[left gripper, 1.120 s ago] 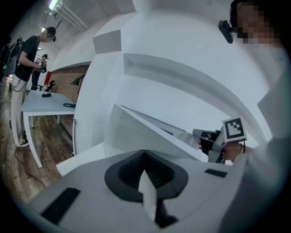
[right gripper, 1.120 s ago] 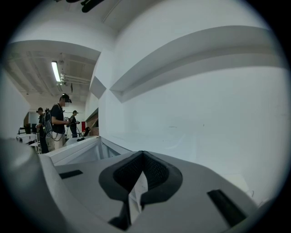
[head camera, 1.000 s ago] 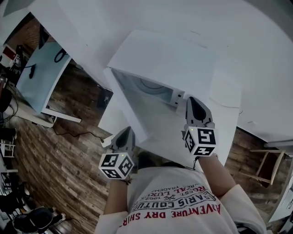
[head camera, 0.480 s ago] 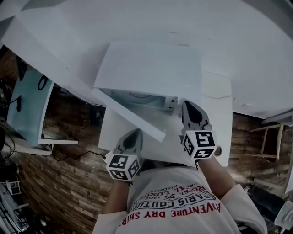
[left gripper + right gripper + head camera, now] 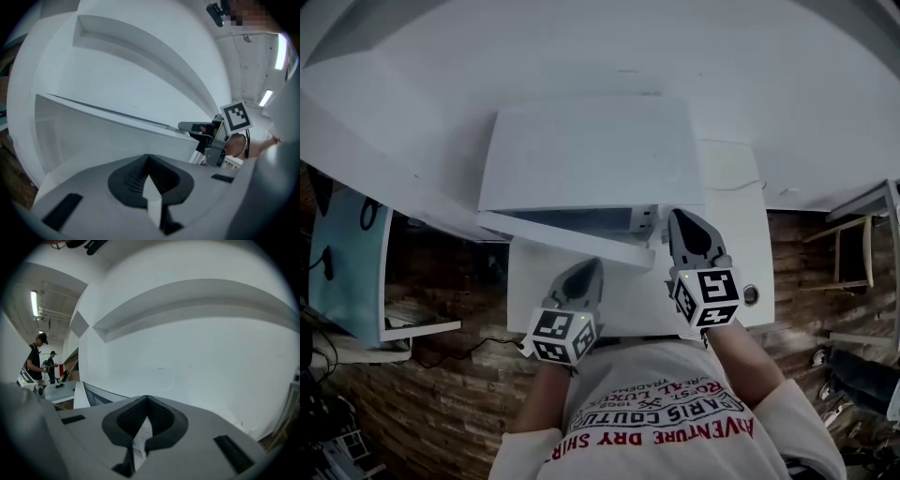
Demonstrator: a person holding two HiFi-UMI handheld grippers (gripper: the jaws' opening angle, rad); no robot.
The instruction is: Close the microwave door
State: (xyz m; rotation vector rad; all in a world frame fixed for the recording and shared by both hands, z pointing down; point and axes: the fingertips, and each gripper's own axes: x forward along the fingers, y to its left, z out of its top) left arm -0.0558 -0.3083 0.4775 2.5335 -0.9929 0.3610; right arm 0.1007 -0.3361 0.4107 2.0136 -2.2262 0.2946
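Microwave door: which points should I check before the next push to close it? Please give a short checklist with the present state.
1. Microwave door shut: not ok, it stands ajar, its free end off the microwave.
2. Left gripper at the door's outer face, jaws together: ok; contact cannot tell.
3. Right gripper out of the door's path: cannot tell, it is close to the free end.
4. Nothing sticking out past the door: ok in the head view.
5. Microwave fully on the table: ok.

A small white surface (image 5: 736, 239) stands against a white wall, above a dark wood-plank floor (image 5: 441, 394). A white microwave (image 5: 591, 155) sits on its far half, its door (image 5: 572, 240) slightly ajar. A small round fitting (image 5: 751, 295) marks the near right corner.
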